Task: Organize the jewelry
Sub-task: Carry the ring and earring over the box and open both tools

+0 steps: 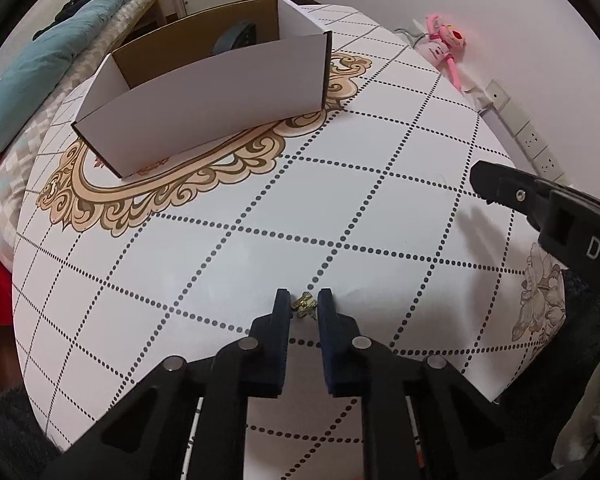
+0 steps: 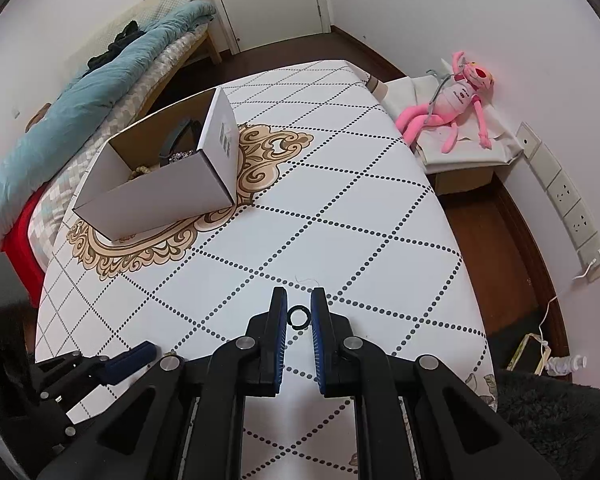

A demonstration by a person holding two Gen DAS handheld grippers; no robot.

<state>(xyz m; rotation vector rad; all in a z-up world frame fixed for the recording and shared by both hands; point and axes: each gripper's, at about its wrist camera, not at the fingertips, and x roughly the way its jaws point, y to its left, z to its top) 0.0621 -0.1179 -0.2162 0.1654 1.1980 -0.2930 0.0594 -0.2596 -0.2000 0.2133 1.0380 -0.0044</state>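
My left gripper (image 1: pixel 304 307) is shut on a small gold ornament (image 1: pixel 305 305) held between its fingertips just above the table. My right gripper (image 2: pixel 299 316) is shut on a small black ring (image 2: pixel 299 317). The open white cardboard box (image 1: pixel 204 92) stands on the table's gold medallion, far from both grippers; in the right wrist view the box (image 2: pixel 160 184) holds a dark band and some beaded jewelry (image 2: pixel 176 156). The right gripper's finger shows at the right edge of the left wrist view (image 1: pixel 500 188), and the left gripper shows at lower left of the right wrist view (image 2: pixel 128 360).
The table (image 2: pixel 340 208) has a white cloth with dotted diamond lines. A bed with a teal blanket (image 2: pixel 80 108) lies left of it. A pink plush toy (image 2: pixel 456 100) sits on a low stand at right. Wall sockets (image 2: pixel 568 200) run along the right wall.
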